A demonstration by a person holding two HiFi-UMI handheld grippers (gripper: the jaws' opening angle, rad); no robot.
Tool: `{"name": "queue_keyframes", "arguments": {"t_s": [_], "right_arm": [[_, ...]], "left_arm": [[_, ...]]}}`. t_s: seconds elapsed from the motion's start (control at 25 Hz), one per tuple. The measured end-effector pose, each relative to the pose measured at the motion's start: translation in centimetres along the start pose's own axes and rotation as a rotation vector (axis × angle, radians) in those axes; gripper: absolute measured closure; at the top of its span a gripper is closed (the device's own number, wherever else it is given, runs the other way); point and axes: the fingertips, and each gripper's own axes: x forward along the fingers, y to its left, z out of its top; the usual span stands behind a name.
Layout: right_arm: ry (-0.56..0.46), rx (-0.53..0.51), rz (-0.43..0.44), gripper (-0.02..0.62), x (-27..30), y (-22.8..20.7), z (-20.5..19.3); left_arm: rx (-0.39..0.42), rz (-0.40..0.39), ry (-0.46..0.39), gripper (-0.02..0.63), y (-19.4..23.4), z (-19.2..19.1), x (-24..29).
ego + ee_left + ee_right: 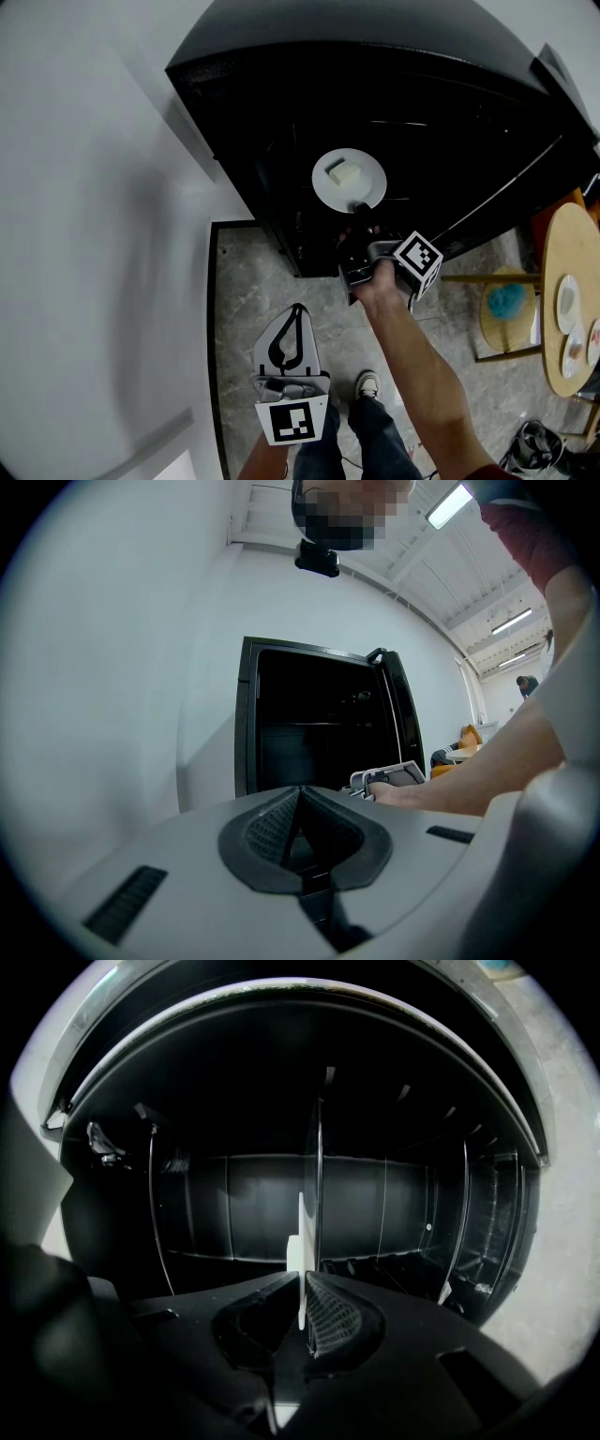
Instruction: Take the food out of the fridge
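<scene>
Right tool point(360, 210) clamping plate point(370, 172) rim in fridge point(262, 103), left tool point(296, 311) closed

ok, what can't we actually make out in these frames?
- Food on the plate: in the head view it is too small to identify, only a pale block; the right gripper view shows the plate edge-on.
- Fridge interior: too dark in every view to see other contents.
- Table: cut off by the head view's right edge; its dishes are too small to read.
</scene>
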Motion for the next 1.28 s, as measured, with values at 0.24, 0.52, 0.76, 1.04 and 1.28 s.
{"name": "queue_keyframes", "arguments": {"t_s": [0.24,0.52,0.76,1.04,1.28], "right_arm": [[0.004,-0.008,0.003,0.558,0.01,0.20,-0.07],[0.004,-0.013,0.004,0.561,0.04,0.13,0.00],[0.007,-0.018,0.005,0.561,0.04,0.06,0.05],[0.015,-0.023,0.015,0.561,0.00,0.53,-0.07],[0.019,-0.030,0.021,0.561,0.01,0.76,-0.03]], "left_arm": [[0.002,0.001,-0.002,0.592,0.03,0.07,0.05],[0.005,0.001,0.001,0.592,-0.02,-0.14,0.14],[0.002,0.003,0.001,0.592,0.06,-0.21,0.30],[0.003,0.004,-0.002,0.592,0.03,-0.10,0.31],[0.001,0.005,0.002,0.592,0.04,-0.13,0.35]]}}
